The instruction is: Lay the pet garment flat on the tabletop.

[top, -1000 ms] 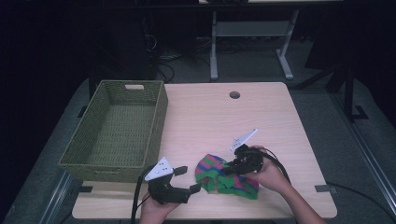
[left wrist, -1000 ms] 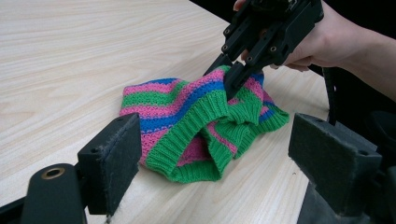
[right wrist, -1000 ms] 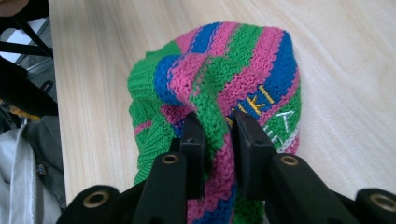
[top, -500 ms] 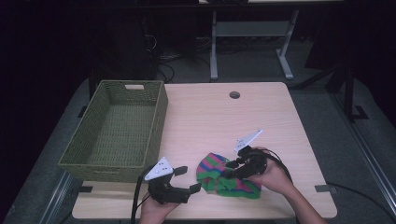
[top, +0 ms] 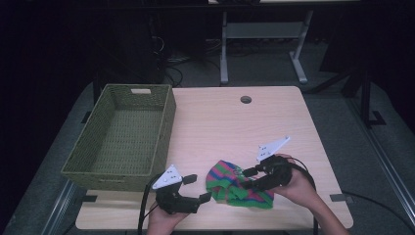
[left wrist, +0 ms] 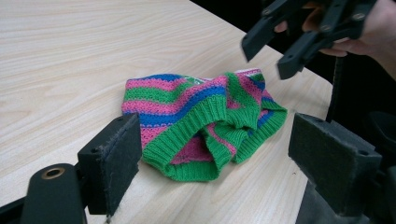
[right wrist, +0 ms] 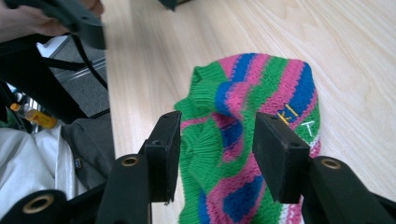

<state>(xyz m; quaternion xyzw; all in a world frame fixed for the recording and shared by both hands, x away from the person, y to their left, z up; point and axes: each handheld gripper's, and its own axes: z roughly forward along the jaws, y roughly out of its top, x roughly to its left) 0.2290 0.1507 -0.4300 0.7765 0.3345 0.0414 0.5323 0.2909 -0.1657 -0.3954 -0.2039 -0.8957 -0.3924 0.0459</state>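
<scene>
Right tongs [top: 248,178] poised over the right part of the striped knit garment [top: 237,186], half open, jaws just opened from a tighter set, pads clear of the cloth, nothing gripped. In the right gripper view, garment seen between and beyond the two pads, a raised green fold below them. Left tongs [top: 198,187] at the near left, wide open, empty, aimed at the garment's left edge but apart from it.

Garment bunched flat on the bench [top: 220,122], near the front edge, between the two tongs. Pink, green and blue stripes, ribbed green hem turned toward the left tongs.

Bench: pale wood-grain top, round cable hole [top: 245,99] toward the far edge. Green woven basket [top: 122,139] at the left side. Grey carpet around the bench, a light metal frame [top: 262,44] on the floor beyond, room otherwise dark.

Compared with one second before: right tongs raised off the garment and drawn slightly right; garment settled lower and flatter on the bench. Left tongs and basket unchanged in place.

Writing: small yellow and white marks on the garment in the right gripper view, possibly a letter T among them; too small to read with confidence.
</scene>
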